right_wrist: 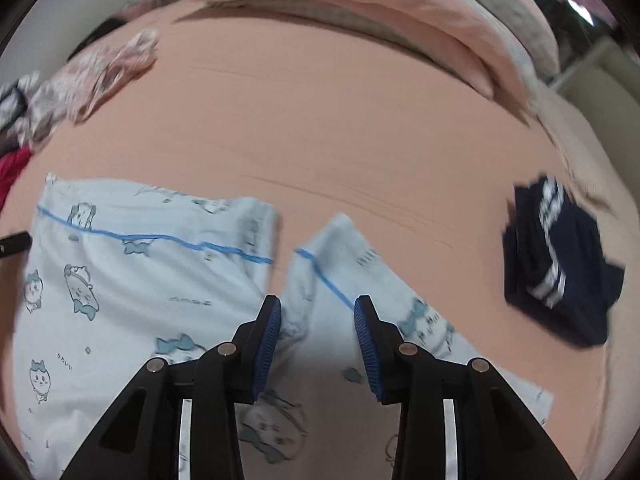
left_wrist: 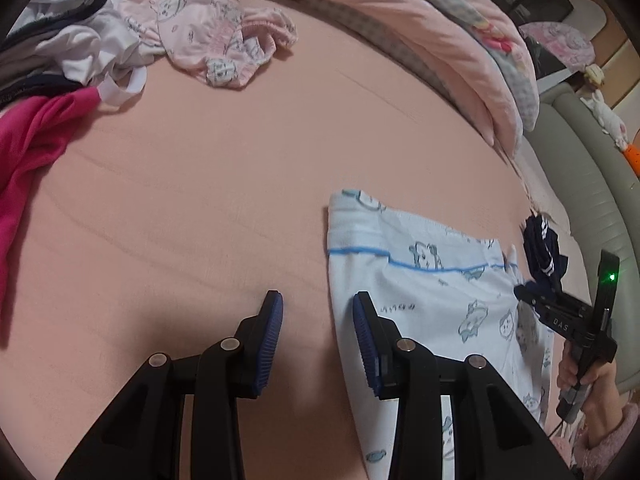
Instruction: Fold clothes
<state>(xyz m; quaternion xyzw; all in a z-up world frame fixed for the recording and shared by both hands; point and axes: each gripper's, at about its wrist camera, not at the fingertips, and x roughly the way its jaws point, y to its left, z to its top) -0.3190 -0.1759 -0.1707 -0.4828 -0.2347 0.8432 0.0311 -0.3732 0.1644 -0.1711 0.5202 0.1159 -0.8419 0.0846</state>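
A light blue pyjama piece with cartoon prints and blue piping lies flat on the pink bed sheet. My left gripper is open at its left edge; the right finger is over the cloth and the left finger over bare sheet. In the right wrist view the same garment has a folded-over sleeve or flap in the middle. My right gripper hangs open just above it, with the pads clear of the cloth. A person's hand holds the right tool at the garment's right side.
A folded navy item with white stripes lies on the sheet to the right. Unfolded clothes sit far left: a white and navy heap, a pink printed garment and a magenta one. A pink duvet lies bunched along the far side.
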